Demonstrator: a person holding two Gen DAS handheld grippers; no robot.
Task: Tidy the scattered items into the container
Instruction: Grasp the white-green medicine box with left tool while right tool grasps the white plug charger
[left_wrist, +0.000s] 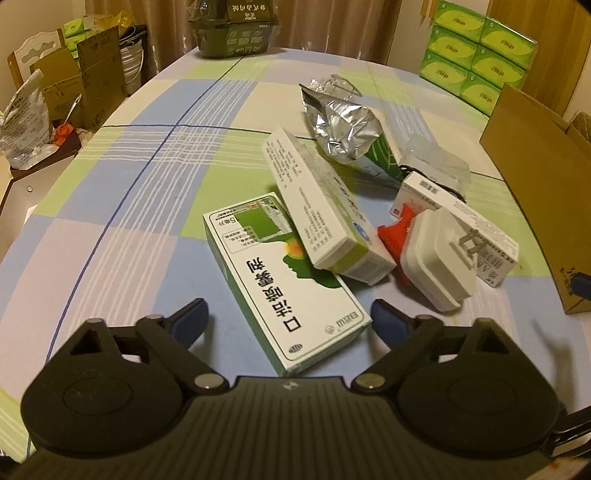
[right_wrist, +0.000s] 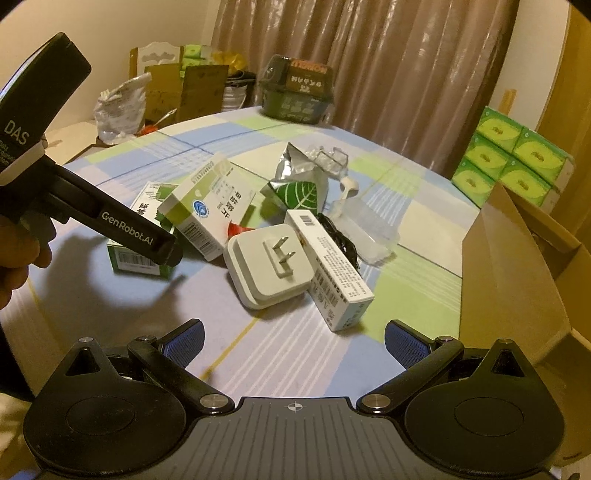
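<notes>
My left gripper stands open with the near end of a green-and-white medicine box between its jaws; the pads do not touch it. A longer white box leans on that one. Right of them lie a white plug adapter, a red piece, a narrow white box, a foil pouch and clear plastic packaging. My right gripper is open and empty, short of the adapter. The open cardboard box stands at the right.
A checked cloth covers the round table. A dark green carton sits at its far edge. Green tissue packs are stacked behind the cardboard box. Cardboard pieces and a plastic bag crowd the far left beside the table.
</notes>
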